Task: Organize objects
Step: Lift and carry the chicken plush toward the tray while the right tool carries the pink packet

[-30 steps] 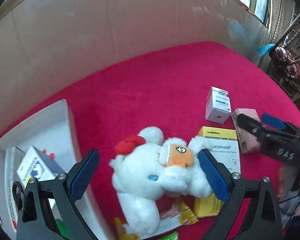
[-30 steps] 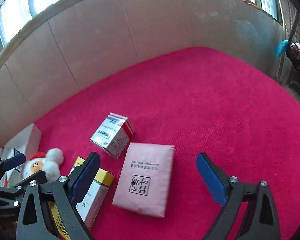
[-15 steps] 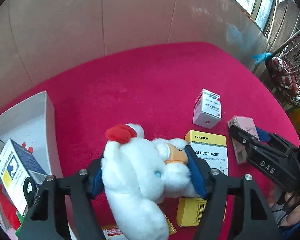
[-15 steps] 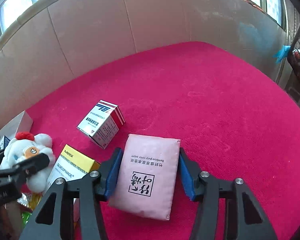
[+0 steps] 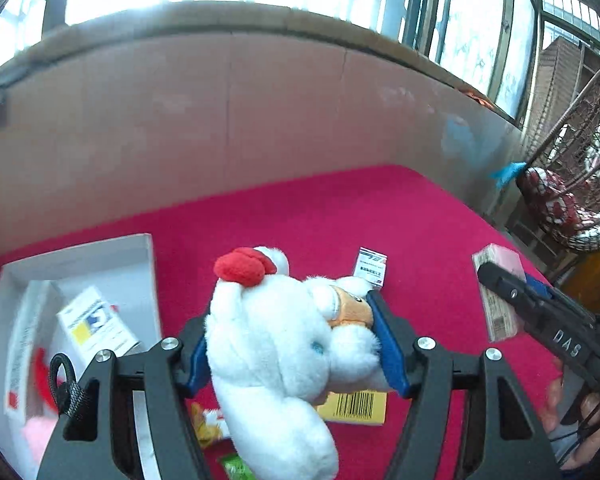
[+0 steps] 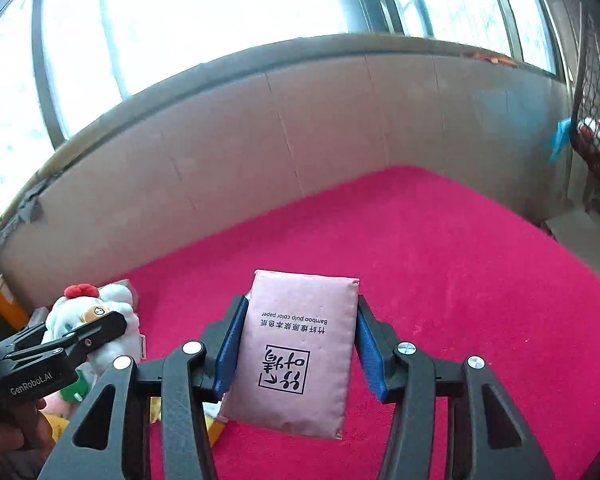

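Note:
My left gripper point(image 5: 292, 344) is shut on a white plush chicken point(image 5: 268, 340) with a red comb and holds it above the red cloth point(image 5: 320, 216). My right gripper point(image 6: 300, 344) is shut on a flat pink tissue pack point(image 6: 296, 380), also off the cloth. In the left wrist view the right gripper point(image 5: 508, 276) and its pink pack point(image 5: 498, 312) hang at the right. The right wrist view has the plush chicken point(image 6: 112, 300) at the lower left in the left gripper's black fingers.
A white open box point(image 5: 148, 264) at the left holds a blue-and-yellow carton point(image 5: 96, 328). On the cloth lie a small white-red carton point(image 5: 371, 266), a yellow box point(image 5: 356, 406) and snack packets point(image 5: 208, 424). A beige wall point(image 5: 228, 120) backs the table; a wicker chair point(image 5: 572, 200) stands right.
Both grippers went from open to shut, the left on the plush chicken, the right on the pink pack. Both then rose with their loads off the cloth.

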The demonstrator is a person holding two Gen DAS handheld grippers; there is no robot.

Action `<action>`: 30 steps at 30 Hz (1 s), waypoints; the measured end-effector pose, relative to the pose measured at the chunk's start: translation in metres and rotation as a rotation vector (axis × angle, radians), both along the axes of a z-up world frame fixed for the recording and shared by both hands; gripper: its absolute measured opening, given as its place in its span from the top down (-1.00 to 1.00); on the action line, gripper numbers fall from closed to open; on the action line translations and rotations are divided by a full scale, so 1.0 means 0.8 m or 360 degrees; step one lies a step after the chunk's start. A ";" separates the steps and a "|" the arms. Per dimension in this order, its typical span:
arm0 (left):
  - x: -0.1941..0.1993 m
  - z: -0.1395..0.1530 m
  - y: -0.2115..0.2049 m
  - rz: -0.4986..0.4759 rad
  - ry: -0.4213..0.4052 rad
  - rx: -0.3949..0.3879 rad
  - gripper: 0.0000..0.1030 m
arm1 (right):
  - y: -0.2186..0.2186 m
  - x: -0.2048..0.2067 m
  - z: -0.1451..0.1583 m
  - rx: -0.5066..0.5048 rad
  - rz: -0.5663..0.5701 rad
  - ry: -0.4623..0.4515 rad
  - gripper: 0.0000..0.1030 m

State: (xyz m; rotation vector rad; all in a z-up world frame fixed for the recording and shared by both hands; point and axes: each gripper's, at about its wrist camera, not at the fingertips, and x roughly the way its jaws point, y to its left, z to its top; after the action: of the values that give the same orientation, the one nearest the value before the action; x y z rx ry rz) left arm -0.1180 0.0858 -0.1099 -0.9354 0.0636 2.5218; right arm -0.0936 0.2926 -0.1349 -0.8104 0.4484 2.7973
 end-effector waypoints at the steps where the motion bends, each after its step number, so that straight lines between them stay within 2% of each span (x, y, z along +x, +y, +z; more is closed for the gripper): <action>1: 0.010 0.007 -0.002 0.0024 0.0033 -0.0006 -0.29 | -0.002 0.003 0.001 -0.0012 0.0002 -0.0003 -0.07; 8: 0.064 0.064 -0.014 0.0032 0.0224 0.0055 -0.29 | -0.015 0.055 0.075 0.0015 0.0051 0.0220 -0.07; 12: 0.090 0.065 -0.036 0.0059 0.0242 0.0091 -0.29 | -0.052 0.070 0.077 0.0080 0.0125 0.0221 -0.07; 16: 0.116 0.056 -0.077 0.0207 0.0272 0.0085 -0.29 | -0.091 0.078 0.075 0.0124 0.0241 0.0180 -0.07; 20: 0.148 0.071 -0.145 0.0388 0.0328 0.0143 -0.29 | -0.148 0.073 0.114 0.0185 0.0386 0.0280 -0.07; 22: 0.155 0.075 -0.167 0.0472 0.0351 0.0169 -0.29 | -0.184 0.080 0.122 0.0229 0.0494 0.0310 -0.07; 27: 0.185 0.060 -0.247 0.0682 0.0331 0.0233 -0.29 | -0.280 0.074 0.094 0.0324 0.0750 0.0204 -0.07; 30: 0.200 0.060 -0.290 0.0800 0.0327 0.0257 -0.29 | -0.327 0.077 0.098 0.0346 0.0879 0.0200 -0.07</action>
State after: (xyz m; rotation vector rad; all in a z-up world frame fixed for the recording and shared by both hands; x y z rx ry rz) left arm 0.0417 -0.1462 -0.0623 -0.6876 -0.3486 3.0189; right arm -0.0319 0.0311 -0.0564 -0.8095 -0.0863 3.3330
